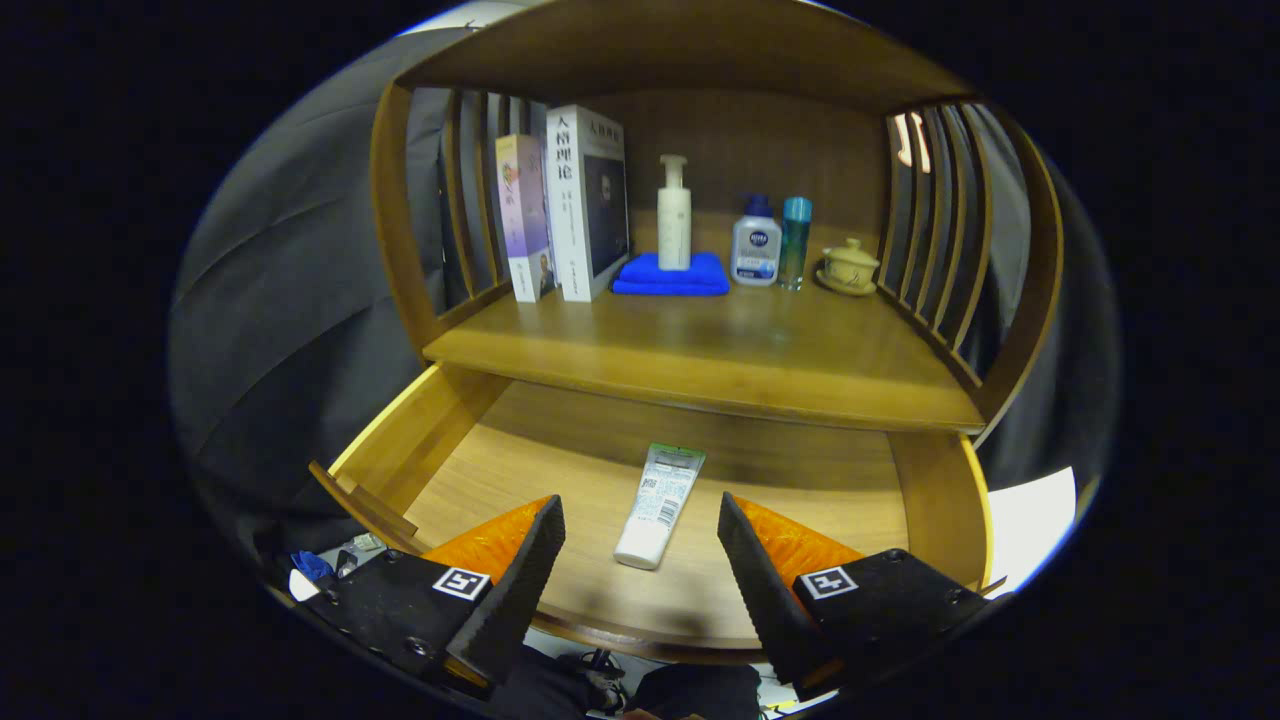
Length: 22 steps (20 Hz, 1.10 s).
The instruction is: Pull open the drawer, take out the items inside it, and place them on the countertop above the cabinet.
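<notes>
Right now my gripper hangs just over the front of the drawer, and it points forward and tips down a little into it. My two fingers are spread wide apart and they hold nothing. The drawer is pulled out from under the wooden shelf. A tube lies flat on the drawer's floor, right in the gap between my fingertips and touching neither of them. Its cap end points back at me and its other end points toward the back of the drawer. The tube is the one thing I can see in the drawer. Above the drawer is the countertop, a wooden shelf with slats on both sides. Two books stand up at the left end of the countertop. Next to the books a blue cloth lies folded, and a white pump bottle stands on top of it. To the right of the cloth stands a short bottle with a blue cap, then a thin teal bottle close beside it. At the right end of the countertop sits a small lidded cup on a saucer.
</notes>
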### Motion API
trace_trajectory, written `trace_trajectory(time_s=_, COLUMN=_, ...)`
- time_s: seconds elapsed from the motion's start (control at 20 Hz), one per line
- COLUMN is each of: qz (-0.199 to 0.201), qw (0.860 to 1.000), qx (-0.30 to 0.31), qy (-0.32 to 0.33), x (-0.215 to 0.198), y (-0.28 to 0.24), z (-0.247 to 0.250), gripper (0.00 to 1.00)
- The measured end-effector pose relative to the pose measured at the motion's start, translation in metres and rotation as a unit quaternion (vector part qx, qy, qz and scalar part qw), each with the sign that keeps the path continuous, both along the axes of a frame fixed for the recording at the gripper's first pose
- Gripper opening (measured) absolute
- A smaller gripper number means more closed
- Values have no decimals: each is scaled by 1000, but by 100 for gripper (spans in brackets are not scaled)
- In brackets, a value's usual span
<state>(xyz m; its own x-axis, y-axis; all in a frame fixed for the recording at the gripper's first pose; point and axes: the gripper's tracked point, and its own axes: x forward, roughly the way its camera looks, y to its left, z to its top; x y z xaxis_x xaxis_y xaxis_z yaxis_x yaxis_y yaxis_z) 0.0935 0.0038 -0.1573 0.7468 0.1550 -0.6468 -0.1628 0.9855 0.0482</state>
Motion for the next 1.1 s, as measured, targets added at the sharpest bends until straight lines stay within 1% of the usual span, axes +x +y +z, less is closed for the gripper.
trace_trajectory(time_s=0.2, qz=20, qw=998, qx=-18, qy=63, x=17, y=0, z=-23, gripper=97)
trace_trajectory(time_s=0.3, qz=24, qw=994, qx=-18, qy=102, x=18, y=0, z=-38, gripper=97)
trace_trajectory(time_s=0.5, qz=4, qw=988, qx=2, qy=156, x=31, y=3, z=-56, gripper=97)
trace_trajectory(time_s=0.7, qz=2, qw=980, qx=-11, qy=201, x=37, y=6, z=-78, gripper=97)
trace_trajectory(time_s=0.8, qz=-17, qw=970, qx=-21, qy=241, x=33, y=4, z=-92, gripper=97)
trace_trajectory(time_s=0.85, qz=-23, qw=967, qx=-12, qy=253, x=35, y=7, z=-95, gripper=96)
trace_trajectory(time_s=0.95, qz=-30, qw=964, qx=8, qy=264, x=37, y=14, z=-99, gripper=94)
trace_trajectory(time_s=1.0, qz=-35, qw=964, qx=6, qy=263, x=40, y=13, z=-99, gripper=93)
trace_trajectory(time_s=1.1, qz=-33, qw=963, qx=-13, qy=267, x=42, y=8, z=-104, gripper=82)
